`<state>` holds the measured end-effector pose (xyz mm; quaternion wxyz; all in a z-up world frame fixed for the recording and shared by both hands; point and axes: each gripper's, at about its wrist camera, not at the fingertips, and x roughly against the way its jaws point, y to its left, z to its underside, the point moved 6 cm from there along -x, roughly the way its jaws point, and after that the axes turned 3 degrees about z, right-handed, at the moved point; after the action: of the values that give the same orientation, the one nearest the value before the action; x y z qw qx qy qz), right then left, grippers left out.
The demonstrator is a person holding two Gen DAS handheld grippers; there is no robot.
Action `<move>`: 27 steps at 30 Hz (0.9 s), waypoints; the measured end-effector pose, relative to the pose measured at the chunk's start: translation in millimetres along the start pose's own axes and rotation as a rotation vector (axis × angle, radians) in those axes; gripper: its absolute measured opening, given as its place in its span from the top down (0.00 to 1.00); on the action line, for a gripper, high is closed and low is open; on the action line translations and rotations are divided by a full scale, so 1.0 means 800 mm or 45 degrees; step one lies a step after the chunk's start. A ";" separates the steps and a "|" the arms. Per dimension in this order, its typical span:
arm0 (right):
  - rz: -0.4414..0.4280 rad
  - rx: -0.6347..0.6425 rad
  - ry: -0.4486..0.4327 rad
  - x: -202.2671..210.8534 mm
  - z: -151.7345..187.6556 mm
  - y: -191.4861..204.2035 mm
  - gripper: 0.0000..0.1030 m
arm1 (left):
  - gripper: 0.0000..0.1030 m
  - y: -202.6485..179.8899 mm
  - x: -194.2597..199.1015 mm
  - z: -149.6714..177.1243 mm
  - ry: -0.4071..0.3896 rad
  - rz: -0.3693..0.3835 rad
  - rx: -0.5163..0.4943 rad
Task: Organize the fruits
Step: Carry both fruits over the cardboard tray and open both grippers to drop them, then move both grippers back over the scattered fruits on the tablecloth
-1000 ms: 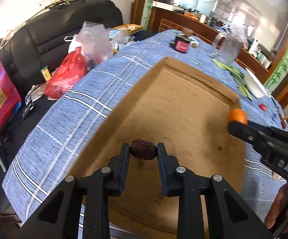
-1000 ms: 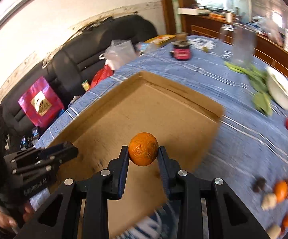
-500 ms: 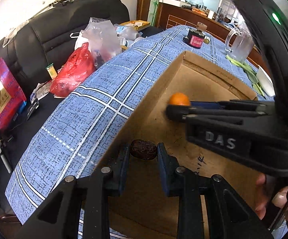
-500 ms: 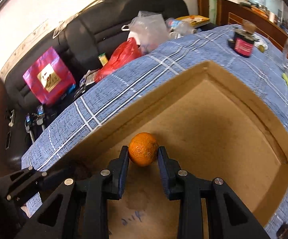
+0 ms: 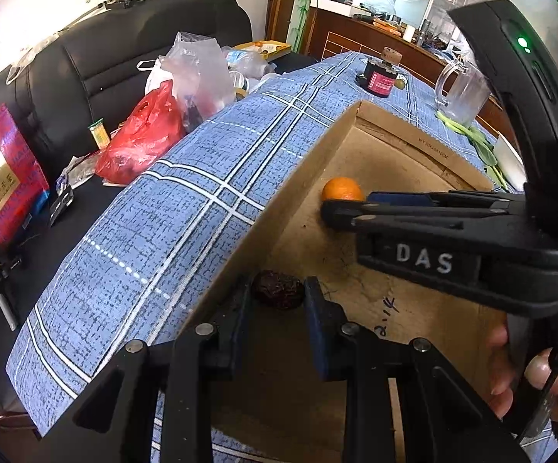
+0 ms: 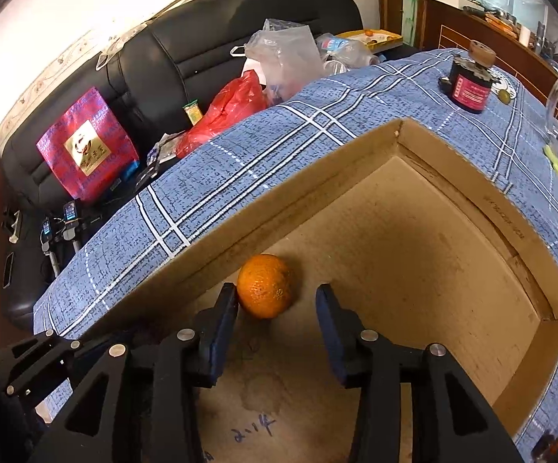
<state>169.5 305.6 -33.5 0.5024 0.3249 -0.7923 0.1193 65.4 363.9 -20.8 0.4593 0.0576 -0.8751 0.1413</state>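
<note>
A shallow cardboard box (image 6: 452,146) lies on the blue plaid table. In the right wrist view an orange tangerine (image 6: 265,285) rests on the box floor against the near-left wall. My right gripper (image 6: 277,310) is open around it, the left finger close to it, the right finger clear. In the left wrist view my left gripper (image 5: 277,295) is shut on a dark red date (image 5: 277,289), low inside the box by its left wall. The right gripper (image 5: 340,214) crosses that view from the right, with the tangerine (image 5: 342,189) at its tip.
A dark jar (image 6: 471,87) and a clear glass mug (image 5: 462,92) stand beyond the box. Green vegetables (image 5: 471,135) lie at the far right. A black sofa (image 6: 201,50) with plastic bags (image 6: 240,108) and a red gift bag (image 6: 86,146) flanks the table's left.
My right gripper lowered the tangerine to the box floor by the left wall and opened, letting it go. My left gripper, still holding the date, sank lower into the box.
</note>
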 end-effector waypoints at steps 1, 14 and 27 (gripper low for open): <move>0.005 -0.001 -0.002 0.002 0.001 -0.001 0.55 | 0.74 0.001 0.001 0.001 0.002 0.001 0.008; 0.024 -0.023 -0.034 0.044 0.043 -0.016 0.55 | 0.54 -0.001 0.035 0.020 -0.057 -0.045 0.027; 0.081 -0.125 -0.152 0.146 0.134 -0.074 0.52 | 0.47 -0.072 0.067 0.047 -0.099 -0.070 -0.054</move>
<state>96.9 159.0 9.9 0.4656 0.2811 -0.8357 0.0767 18.5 299.6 14.5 0.4297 0.0772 -0.8932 0.1079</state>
